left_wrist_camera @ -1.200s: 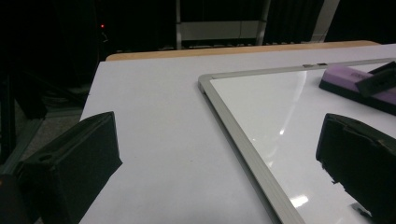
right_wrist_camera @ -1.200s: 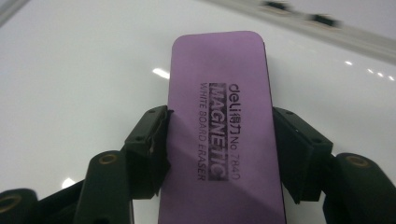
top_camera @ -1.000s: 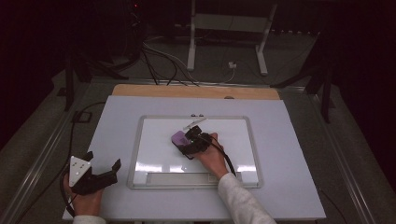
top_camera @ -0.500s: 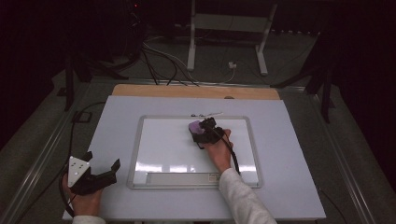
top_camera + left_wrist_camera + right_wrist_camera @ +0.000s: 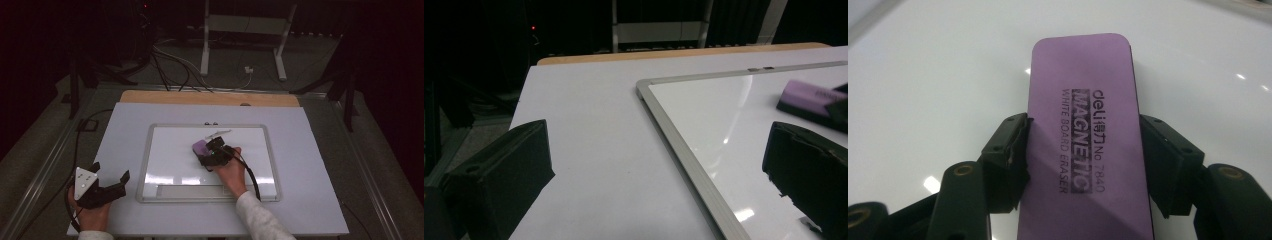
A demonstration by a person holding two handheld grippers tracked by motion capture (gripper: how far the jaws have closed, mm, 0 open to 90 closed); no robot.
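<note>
Shifted back down and leftward from the board's top edge, the right gripper (image 5: pixel 210 150) presses its jaws on both long sides of a purple eraser (image 5: pixel 1088 135) lying flat on the whiteboard (image 5: pixel 170 160). Near the table's (image 5: pixel 320 150) front-left corner, the left gripper (image 5: pixel 107 172) rests, jaws wide apart and empty.

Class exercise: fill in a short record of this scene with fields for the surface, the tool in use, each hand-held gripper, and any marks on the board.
surface: whiteboard lying flat on the white table
tool: purple magnetic eraser, flat on the board
right hand-held gripper: jaws clamped on the eraser's long sides
left hand-held gripper: open, holding nothing, resting on the table left of the board
marks: a faint grey streak near the board's top edge
</note>
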